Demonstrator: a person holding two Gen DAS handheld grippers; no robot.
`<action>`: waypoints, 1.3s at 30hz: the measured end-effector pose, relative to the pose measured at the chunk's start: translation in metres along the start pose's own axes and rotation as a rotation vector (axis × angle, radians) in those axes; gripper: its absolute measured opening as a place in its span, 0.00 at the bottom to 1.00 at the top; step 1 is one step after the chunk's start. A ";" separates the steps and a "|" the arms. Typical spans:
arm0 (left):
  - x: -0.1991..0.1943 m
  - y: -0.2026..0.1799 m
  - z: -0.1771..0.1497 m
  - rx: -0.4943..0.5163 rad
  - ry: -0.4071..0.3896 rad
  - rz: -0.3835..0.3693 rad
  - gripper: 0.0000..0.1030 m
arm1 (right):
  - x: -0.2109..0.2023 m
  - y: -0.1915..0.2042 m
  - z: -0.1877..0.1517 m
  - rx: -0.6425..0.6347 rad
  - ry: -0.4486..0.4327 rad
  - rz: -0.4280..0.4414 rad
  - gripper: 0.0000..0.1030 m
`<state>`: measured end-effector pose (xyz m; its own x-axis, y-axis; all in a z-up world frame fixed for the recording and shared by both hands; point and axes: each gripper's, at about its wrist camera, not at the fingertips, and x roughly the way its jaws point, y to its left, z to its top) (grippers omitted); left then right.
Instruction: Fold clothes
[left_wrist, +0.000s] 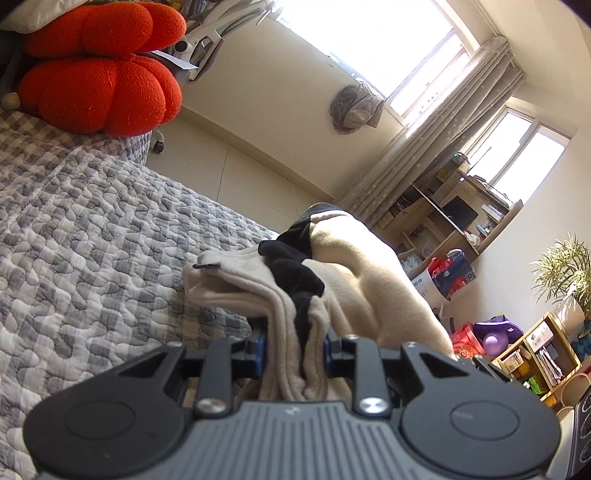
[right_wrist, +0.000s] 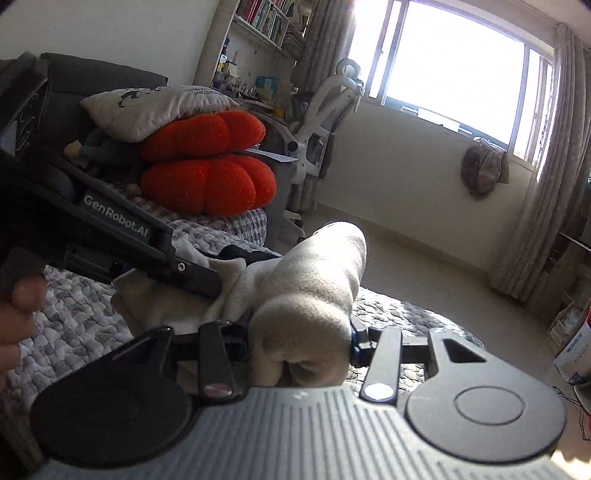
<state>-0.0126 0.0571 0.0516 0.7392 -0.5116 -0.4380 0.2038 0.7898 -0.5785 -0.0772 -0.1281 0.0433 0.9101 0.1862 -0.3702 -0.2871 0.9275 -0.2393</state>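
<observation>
A cream fleece garment (left_wrist: 354, 273) with black trim (left_wrist: 295, 273) is bunched and held up above the quilted bed (left_wrist: 92, 221). My left gripper (left_wrist: 295, 354) is shut on a thick fold of it; the fingertips are buried in cloth. My right gripper (right_wrist: 301, 332) is shut on another rolled part of the same garment (right_wrist: 314, 291). The left gripper's body (right_wrist: 122, 225) crosses the right wrist view at the left, close beside the right one. A hand (right_wrist: 18, 317) shows at the left edge.
Two orange pumpkin cushions (left_wrist: 99, 66) and a white pillow (right_wrist: 147, 107) are stacked at the head of the bed. An office chair (right_wrist: 325, 118), window, curtains (left_wrist: 443, 147) and shelves (left_wrist: 535, 350) with clutter stand beyond the bed's edge.
</observation>
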 end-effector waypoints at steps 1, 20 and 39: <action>-0.001 0.000 0.001 0.002 -0.004 0.003 0.27 | 0.001 0.001 0.002 0.007 0.000 0.003 0.48; -0.075 0.018 0.041 -0.108 -0.133 0.071 0.25 | -0.009 0.048 0.054 0.087 -0.097 0.105 0.47; -0.329 0.175 0.166 0.034 -0.326 0.489 0.25 | 0.039 0.272 0.170 0.549 -0.231 0.604 0.47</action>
<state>-0.1140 0.4195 0.2087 0.9108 0.0412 -0.4107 -0.1940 0.9210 -0.3377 -0.0695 0.1867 0.1164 0.7023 0.7065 -0.0874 -0.6123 0.6622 0.4320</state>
